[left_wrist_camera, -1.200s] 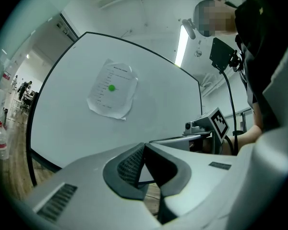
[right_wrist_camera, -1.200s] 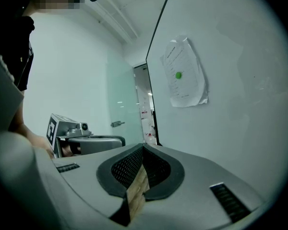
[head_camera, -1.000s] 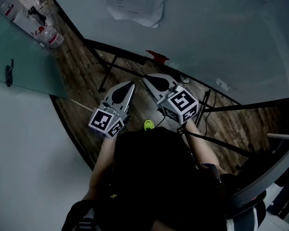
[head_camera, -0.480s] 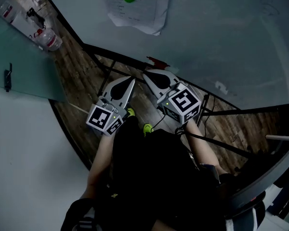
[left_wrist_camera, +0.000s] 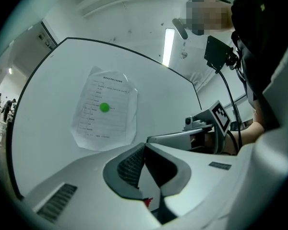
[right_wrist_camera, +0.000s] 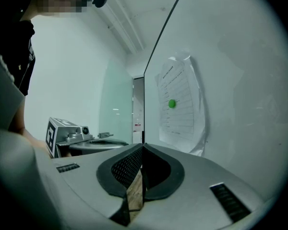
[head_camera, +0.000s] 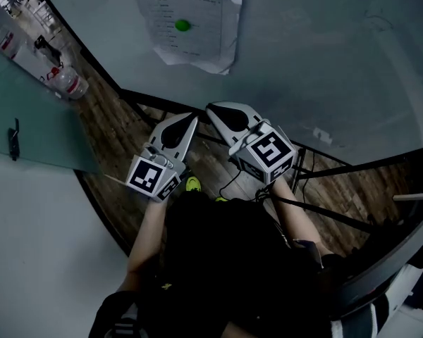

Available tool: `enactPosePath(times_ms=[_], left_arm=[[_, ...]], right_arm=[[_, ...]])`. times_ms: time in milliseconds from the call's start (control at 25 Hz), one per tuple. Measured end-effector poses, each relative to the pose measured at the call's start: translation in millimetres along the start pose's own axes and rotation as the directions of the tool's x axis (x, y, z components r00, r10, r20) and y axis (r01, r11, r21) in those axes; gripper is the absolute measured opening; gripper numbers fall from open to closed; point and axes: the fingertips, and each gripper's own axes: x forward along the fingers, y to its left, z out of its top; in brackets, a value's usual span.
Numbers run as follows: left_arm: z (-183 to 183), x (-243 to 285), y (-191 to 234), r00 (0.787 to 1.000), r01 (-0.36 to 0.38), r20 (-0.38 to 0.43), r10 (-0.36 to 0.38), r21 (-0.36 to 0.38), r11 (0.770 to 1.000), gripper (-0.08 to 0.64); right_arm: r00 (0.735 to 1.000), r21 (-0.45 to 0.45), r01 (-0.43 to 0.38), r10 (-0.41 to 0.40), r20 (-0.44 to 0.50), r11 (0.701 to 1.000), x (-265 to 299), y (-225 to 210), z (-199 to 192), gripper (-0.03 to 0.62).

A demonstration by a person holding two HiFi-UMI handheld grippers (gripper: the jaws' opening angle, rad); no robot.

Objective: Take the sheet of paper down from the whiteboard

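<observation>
Left gripper view looks straight along the left gripper (left_wrist_camera: pixel 144 145). Its two dark-padded jaws are pressed tip to tip, with nothing caught between them. The right gripper view shows the same of the right gripper (right_wrist_camera: pixel 143 146): jaws clenched together and empty.

In the head view the person holds both grippers side by side in front of the body. Their tips are close together and aimed toward the whiteboard (head_camera: pixel 324 55), and neither touches it. Each gripper carries a marker cube (head_camera: pixel 270 151) at its rear, near the person's wrist.

The sheet of paper (head_camera: pixel 190 27) hangs on the whiteboard, above and ahead of the gripper tips and well apart from them. It is a crumpled white sheet with printed lines, pinned near its middle by a round green magnet (head_camera: pixel 182 25). Its lower edge curls away from the board.

Under the board, the black stand bars (head_camera: pixel 324 215) cross over a wooden floor (head_camera: pixel 120 125). At the left a plastic bottle (head_camera: pixel 70 84) lies near the edge of a greenish glass panel (head_camera: pixel 28 118). A yellow-green shoe (head_camera: pixel 193 184) shows between the person's forearms.
</observation>
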Motion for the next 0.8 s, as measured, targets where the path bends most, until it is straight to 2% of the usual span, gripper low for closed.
enactPosePath(times_ms=[120,320,440,800], left_arm=[[10,5,5,1.000,-0.001,0.016,0.000,0.030,1.000,0.023],[28,15,20,0.999,-0.039,0.008,0.038,0.130,0.991,0.025],[37,20,30,0.999,-0.046,0.015,0.044,0.139,0.989,0.060],[63,42,50,0.999,0.004,0.046,-0.013,0.197,0.980,0.101]], right_arm=[[1.000,-0.020,0.010,-0.009,0.015,1.000,3,-5,10,0.021],[0.998,-0.101,0.055,-0.052,0.029,0.993,11,-16,32,0.032],[0.997,-0.143,0.080,-0.077,0.023,0.986,17,-19,40,0.049],[0.981,-0.206,0.194,-0.192,0.029,0.959,25,-37,63,0.071]])
